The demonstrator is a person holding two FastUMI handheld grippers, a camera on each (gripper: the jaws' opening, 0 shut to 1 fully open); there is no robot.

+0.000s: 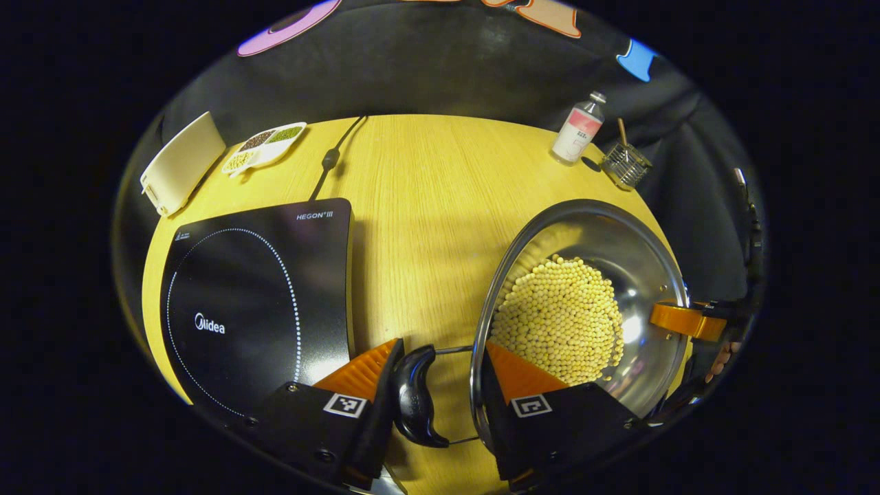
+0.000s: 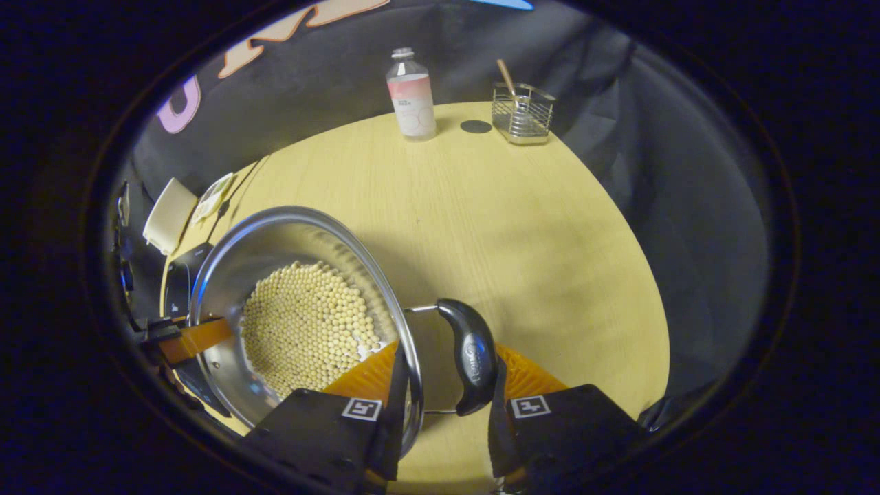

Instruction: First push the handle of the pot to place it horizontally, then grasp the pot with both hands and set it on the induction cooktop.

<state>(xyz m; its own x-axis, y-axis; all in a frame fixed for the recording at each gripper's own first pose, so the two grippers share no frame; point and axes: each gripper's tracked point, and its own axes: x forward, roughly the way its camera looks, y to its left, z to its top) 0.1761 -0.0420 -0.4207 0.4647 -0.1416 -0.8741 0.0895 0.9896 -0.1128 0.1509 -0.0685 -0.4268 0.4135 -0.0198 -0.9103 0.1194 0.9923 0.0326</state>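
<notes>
A steel pot holding pale beans is over the wooden table, to the right of the black induction cooktop. My left gripper straddles the pot's near rim. One finger presses the outside of the black side handle; the other is inside the wall. My right gripper holds the opposite black handle and rim of the pot the same way. The right gripper shows at the pot's far rim, with a hand below it. I cannot tell if the pot touches the table.
A bottle, a dark round spot and a wire basket with a stick stand at the table's far edge. A divided dish of beans and a white box lie beyond the cooktop. Its power cord runs back.
</notes>
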